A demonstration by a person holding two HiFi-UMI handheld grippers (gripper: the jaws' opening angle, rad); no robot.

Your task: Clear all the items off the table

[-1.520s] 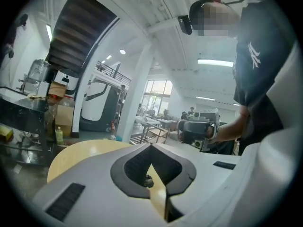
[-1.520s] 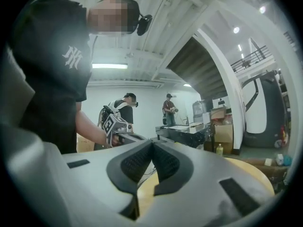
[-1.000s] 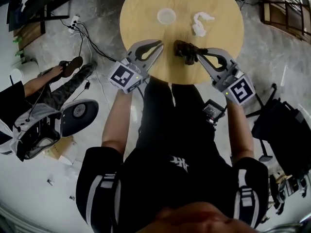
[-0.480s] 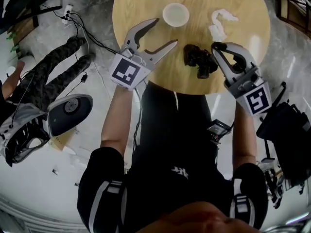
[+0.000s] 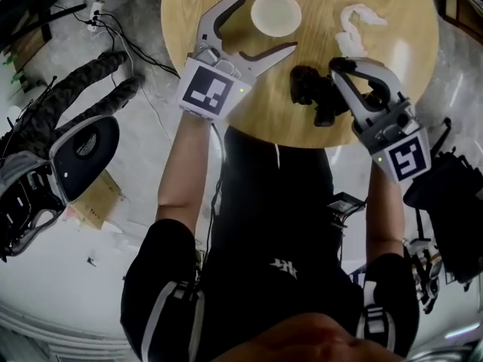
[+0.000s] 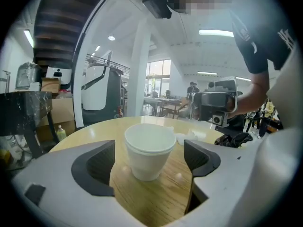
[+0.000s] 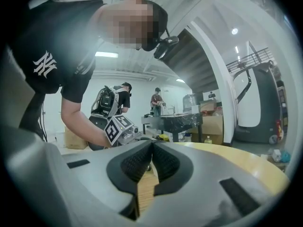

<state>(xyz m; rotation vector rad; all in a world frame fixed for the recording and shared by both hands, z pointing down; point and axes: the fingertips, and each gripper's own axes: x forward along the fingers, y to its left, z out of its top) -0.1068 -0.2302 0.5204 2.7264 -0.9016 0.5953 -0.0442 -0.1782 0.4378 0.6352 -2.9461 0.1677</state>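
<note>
White cup [image 6: 149, 150] — between left gripper [image 5: 269, 21] fingers [image 5: 225, 12], just opened; untouched.

All three views bend strongly at the edges and fade into dark, round corners. Long ceiling lamps [image 6: 215, 32] give a bright, even light. The desk [image 6: 156, 197] carries a soft sheen. The far room looks pale and slightly hazy.

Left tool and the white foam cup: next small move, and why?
Probably ease the left tool slightly further forward, so its pads flank the cup before closing. Its jaws have just been opening and now stand wide. The upright white foam cup sits centred between the tips, with neither pad touching it, and the pads seem to stop short of its body.
</note>
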